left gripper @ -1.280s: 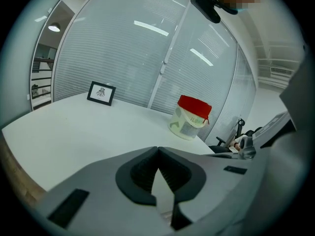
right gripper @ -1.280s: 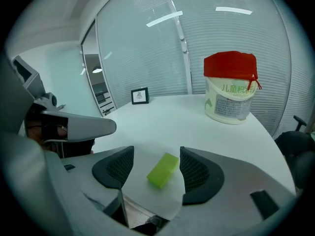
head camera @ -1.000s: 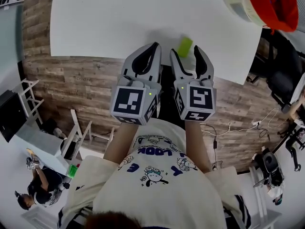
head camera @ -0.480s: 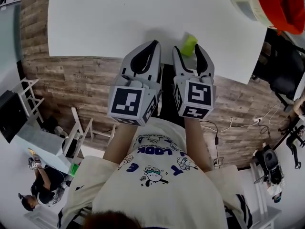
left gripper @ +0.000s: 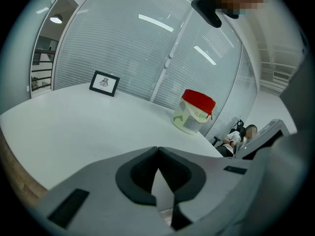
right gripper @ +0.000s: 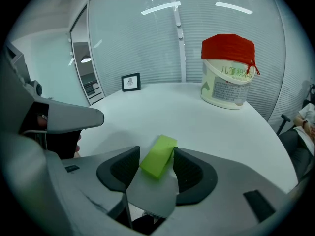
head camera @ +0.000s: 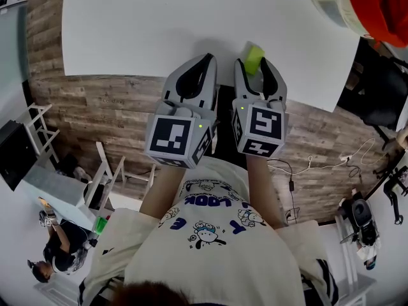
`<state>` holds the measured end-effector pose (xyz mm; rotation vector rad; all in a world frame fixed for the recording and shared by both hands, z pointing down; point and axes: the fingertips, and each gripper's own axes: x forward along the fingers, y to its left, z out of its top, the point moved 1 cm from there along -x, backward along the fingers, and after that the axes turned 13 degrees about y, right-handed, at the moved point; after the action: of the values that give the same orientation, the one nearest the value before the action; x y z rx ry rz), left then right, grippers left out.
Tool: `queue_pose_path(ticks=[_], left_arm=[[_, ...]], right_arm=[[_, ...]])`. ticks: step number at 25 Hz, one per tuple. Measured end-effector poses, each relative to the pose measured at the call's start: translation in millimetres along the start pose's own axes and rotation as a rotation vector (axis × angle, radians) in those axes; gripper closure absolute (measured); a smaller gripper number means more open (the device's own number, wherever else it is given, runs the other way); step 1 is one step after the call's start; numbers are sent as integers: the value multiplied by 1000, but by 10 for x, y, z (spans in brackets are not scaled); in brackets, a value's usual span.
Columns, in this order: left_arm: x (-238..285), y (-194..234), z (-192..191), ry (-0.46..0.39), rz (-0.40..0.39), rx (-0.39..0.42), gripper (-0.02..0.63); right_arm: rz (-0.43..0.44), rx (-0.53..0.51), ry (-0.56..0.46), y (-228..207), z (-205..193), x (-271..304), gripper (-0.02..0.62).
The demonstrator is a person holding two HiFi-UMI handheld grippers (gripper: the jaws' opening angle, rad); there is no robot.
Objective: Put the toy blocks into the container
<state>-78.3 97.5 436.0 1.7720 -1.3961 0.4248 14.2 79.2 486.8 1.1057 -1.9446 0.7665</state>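
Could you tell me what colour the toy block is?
The block is lime green; right gripper view.

White bench (head camera: 159, 24) stands on a wood-plank floor (head camera: 83, 107). Behind it, a glass wall with closed blinds (left gripper: 123, 53) reflects strip lights (left gripper: 155, 22). A small framed picture (left gripper: 104, 82) stands upright near the bench's far edge. Dark office chair (head camera: 376, 94) sits beside the bench's right end. Loose cables (head camera: 299, 169) lie on the floor. White cabinet (head camera: 48, 187) stands at lower left.

left gripper (left gripper: 157, 154): jaws together, nothing between
container (left gripper: 193, 118): red-topped, table's (left gripper: 74, 127) far right edge
frame (left gripper: 104, 82): upright, far edge
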Motion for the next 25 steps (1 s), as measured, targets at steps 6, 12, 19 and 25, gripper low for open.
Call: queue_pose_path(ticks=[6, 12, 19, 25], left_arm=[[30, -28, -10, 6, -8, 1, 581], [34, -71, -15, 4, -16, 0, 581], [11, -114, 11, -5, -23, 7, 581], [-31, -129, 78, -20, -27, 19, 581]], right_arm=[[-10, -2, 10, -15, -10, 18, 391], [-15, 17, 17, -62, -20, 11, 432], [-3, 26, 18, -87, -29, -12, 443], [-12, 34, -8, -115, 20, -93, 446]])
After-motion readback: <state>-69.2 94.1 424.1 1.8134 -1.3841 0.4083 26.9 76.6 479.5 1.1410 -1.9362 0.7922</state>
